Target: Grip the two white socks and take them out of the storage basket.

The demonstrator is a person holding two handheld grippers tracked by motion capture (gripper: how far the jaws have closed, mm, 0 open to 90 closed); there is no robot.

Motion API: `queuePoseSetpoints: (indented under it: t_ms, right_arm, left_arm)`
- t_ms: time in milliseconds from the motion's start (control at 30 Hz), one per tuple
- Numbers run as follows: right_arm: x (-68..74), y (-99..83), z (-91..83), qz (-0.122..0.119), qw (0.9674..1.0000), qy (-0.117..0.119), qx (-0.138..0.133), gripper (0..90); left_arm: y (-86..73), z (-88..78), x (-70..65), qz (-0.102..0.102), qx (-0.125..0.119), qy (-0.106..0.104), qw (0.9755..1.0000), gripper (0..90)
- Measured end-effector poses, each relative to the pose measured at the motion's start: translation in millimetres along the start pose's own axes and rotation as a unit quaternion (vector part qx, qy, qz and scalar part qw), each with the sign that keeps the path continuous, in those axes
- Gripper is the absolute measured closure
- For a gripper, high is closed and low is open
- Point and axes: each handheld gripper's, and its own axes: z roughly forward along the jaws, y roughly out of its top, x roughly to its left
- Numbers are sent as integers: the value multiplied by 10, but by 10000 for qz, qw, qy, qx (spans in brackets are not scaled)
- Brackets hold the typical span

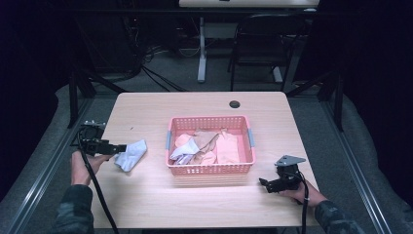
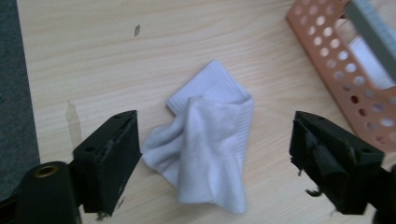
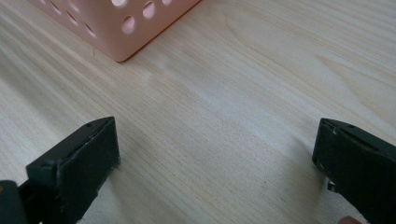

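crumpled white ribbed cotton sock (image 2: pixel 205 140) lying loose on the pale wooden counter (image 1: pixel 146 195), near its left edge and well apart from the pink perforated plastic basket (image 1: pixel 210 168). left tool (image 1: pixel 122 147) at the sock's left end in the high view, jaws spread wide in the left gripper view, with the sock on the wood between them and untouched by either pad. bare wood all round the sock there, basket corner (image 2: pixel 345 79) off to the upper right, grey floor strip past the counter's left edge. right tool (image 1: pixel 263 183) low over the counter's near right part, just off the basket's near right corner, jaws wide apart over bare wood, nothing between them. basket corner (image 3: pixel 116 28) at the upper left of the right gripper view, clear of both jaws. inside the basket, a heap of peach and white cloth pieces (image 1: pixel 207 148). broad open strip of counter along the near edge between the 2 hands; more free wood behind the basket, up to a small dark round hole (image 1: pixel 234 104) near the far edge.
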Motion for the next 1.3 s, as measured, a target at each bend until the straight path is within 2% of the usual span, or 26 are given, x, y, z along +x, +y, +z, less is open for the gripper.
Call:
queuePoseSetpoints:
  t_ms: [67, 100, 200, 300, 333, 367, 433, 567, 600, 700, 733, 800, 833, 900, 933, 967, 1000, 1067, 1100, 1133, 1167, 1200, 1233, 1300]
  right_arm:
    - [0, 0, 0, -1, 10000, 1, 0, 0]
    - [-1, 0, 0, 1, 10000, 3, 1, 0]
    - [-1, 0, 0, 1, 10000, 1, 0, 0]
    - [0, 0, 1, 6, 10000, 6, -3, 0]
    - [0, 0, 1, 6, 10000, 6, -3, 0]
    - [0, 0, 0, 4, 10000, 3, -1, 0]
    - [0, 0, 1, 5, 10000, 5, -2, 0]
    - [0, 0, 0, 0, 10000, 0, 2, 0]
    - [0, 0, 0, 0, 10000, 0, 2, 0]
    - [0, 0, 1, 2, 10000, 1, -2, 0]
    - [0, 0, 1, 2, 10000, 1, -2, 0]
    - [0, 0, 1, 3, 10000, 0, -2, 0]
    - [0, 0, 1, 3, 10000, 0, -2, 0]
    - [0, 0, 0, 1, 10000, -1, -1, 0]
    - [0, 0, 0, 2, 10000, -1, -1, 0]
    - [0, 0, 0, 2, 10000, -1, -1, 0]
    - [0, 0, 1, 0, 10000, -1, -2, 0]
    - [0, 0, 0, 1, 10000, -1, -1, 0]
    - [0, 0, 0, 1, 10000, -1, -1, 0]
    - [0, 0, 0, 1, 10000, 0, 0, 0]
    - [0, 0, 0, 0, 10000, -2, 0, 0]
    - [0, 0, 1, 2, 10000, 0, -2, 0]
    - [0, 0, 1, 1, 10000, 0, -2, 0]
    - [-1, 0, 1, 1, 10000, 1, -3, 0]
  left_arm:
    - [21, -25, -20, 49, -8, -17, 10000, 118]
    - [62, -71, -63, 145, -49, -30, 9999, 97]
    - [104, -108, -120, 199, -94, -86, 9997, 66]
    - [191, -155, -259, 463, -148, -169, 9987, 11]
    - [191, -155, -259, 463, -148, -169, 9987, 7]
    - [238, -173, -331, 572, -154, -229, 9980, 3]
    - [262, -179, -368, 619, -169, -244, 9976, 3]
    - [384, -191, -534, 853, -216, -338, 9955, 3]
    - [384, -191, -534, 853, -216, -338, 9955, 3]
    - [467, -184, -708, 1062, -305, -449, 9929, 3]
    - [467, -184, -708, 1062, -305, -449, 9929, 3]
    - [532, -157, -848, 1327, -294, -599, 9889, 3]
    - [532, -157, -848, 1327, -294, -599, 9889, 3]
    - [575, -130, -936, 1476, -299, -745, 9858, 3]
    - [614, -88, -1031, 1617, -283, -855, 9827, 3]
    - [614, -88, -1031, 1617, -283, -855, 9827, 3]
    - [647, -35, -1128, 1737, -232, -894, 9805, 3]
    - [673, 22, -1219, 1876, -177, -939, 9776, 3]
    - [673, 22, -1219, 1876, -177, -939, 9776, 4]
    - [684, 63, -1275, 1929, -135, -984, 9762, 4]
    - [694, 122, -1344, 2033, -108, -1045, 9735, 12]
    - [694, 122, -1344, 2033, -108, -1045, 9735, 24]
    - [697, 201, -1421, 2159, -5, -1098, 9702, 47]
    - [694, 282, -1488, 2276, 66, -1135, 9671, 60]
